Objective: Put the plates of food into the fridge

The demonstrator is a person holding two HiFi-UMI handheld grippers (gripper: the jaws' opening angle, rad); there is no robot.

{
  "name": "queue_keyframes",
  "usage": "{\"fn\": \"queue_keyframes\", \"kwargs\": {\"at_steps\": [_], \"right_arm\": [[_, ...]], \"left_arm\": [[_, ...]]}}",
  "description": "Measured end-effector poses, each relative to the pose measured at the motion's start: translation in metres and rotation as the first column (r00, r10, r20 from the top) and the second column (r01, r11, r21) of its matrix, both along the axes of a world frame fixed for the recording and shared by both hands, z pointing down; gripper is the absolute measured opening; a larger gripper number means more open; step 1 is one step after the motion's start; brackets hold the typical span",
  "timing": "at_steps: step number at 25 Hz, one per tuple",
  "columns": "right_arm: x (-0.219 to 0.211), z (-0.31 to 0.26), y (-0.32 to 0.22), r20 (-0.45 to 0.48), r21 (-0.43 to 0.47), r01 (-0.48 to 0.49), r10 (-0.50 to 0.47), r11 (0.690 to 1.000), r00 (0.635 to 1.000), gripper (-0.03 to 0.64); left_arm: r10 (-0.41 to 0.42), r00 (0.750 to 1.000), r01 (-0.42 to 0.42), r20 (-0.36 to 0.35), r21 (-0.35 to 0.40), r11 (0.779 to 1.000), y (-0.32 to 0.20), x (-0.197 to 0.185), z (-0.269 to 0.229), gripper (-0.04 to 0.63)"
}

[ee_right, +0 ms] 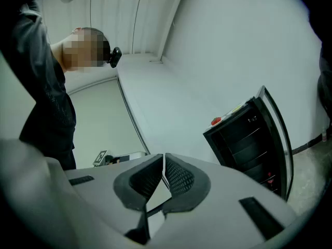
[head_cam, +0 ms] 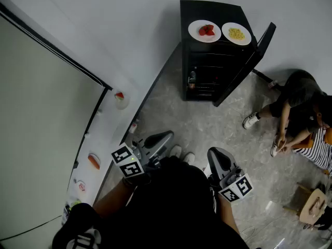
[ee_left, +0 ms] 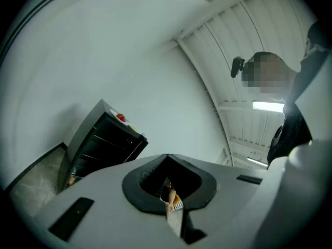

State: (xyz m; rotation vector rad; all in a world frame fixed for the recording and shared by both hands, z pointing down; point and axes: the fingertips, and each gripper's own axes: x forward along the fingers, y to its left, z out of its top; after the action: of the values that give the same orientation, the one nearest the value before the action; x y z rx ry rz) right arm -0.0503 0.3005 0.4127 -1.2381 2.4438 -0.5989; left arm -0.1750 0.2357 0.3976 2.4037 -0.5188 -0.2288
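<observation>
A black fridge [head_cam: 210, 61] stands against the far wall with its door [head_cam: 244, 66] swung open. Two white plates sit on its top: one with red food [head_cam: 206, 30], one with yellow food [head_cam: 236, 33]. My left gripper [head_cam: 158, 140] and right gripper [head_cam: 218, 160] are held close to my body, far from the fridge. Both are shut with nothing in them. In the left gripper view the jaws of the left gripper [ee_left: 167, 157] point up past the fridge [ee_left: 98, 144]. The right gripper [ee_right: 164, 157] also points up, with the fridge [ee_right: 249, 139] at its right.
A ledge [head_cam: 106, 139] runs along the left wall with a small plate of red food [head_cam: 120, 98] and another dish [head_cam: 93, 161]. A person sits on the floor at the right [head_cam: 298, 108], near a wooden stool [head_cam: 311, 206]. Bottles [head_cam: 192, 79] stand inside the fridge.
</observation>
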Motion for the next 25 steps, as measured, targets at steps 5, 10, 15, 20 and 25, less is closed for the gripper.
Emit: {"fn": "queue_keyframes", "kwargs": {"at_steps": [5, 10, 15, 20, 25], "right_arm": [[0.001, 0.004, 0.006, 0.005, -0.015, 0.006, -0.006, 1.0, 1.0, 0.035], [0.015, 0.011, 0.018, 0.035, -0.023, 0.018, -0.017, 1.0, 0.999, 0.034], [0.033, 0.019, 0.02, 0.064, -0.021, 0.019, -0.018, 1.0, 0.998, 0.035], [0.041, 0.021, 0.026, 0.104, -0.021, 0.023, -0.021, 1.0, 0.994, 0.035], [0.051, 0.023, 0.023, 0.128, -0.028, 0.021, -0.018, 0.999, 0.992, 0.035]], "left_arm": [[-0.009, 1.0, 0.009, -0.025, -0.008, 1.0, 0.0, 0.003, 0.001, 0.023], [-0.017, 1.0, 0.017, -0.004, -0.005, 1.0, 0.015, 0.013, -0.001, 0.023], [-0.065, 0.989, 0.047, 0.135, 0.13, 0.99, 0.027, 0.017, -0.006, 0.023], [-0.098, 0.988, 0.088, 0.12, 0.086, 0.992, 0.026, 0.018, -0.001, 0.023], [-0.121, 0.987, 0.124, 0.105, -0.024, 0.992, 0.016, 0.028, 0.017, 0.023]]}}
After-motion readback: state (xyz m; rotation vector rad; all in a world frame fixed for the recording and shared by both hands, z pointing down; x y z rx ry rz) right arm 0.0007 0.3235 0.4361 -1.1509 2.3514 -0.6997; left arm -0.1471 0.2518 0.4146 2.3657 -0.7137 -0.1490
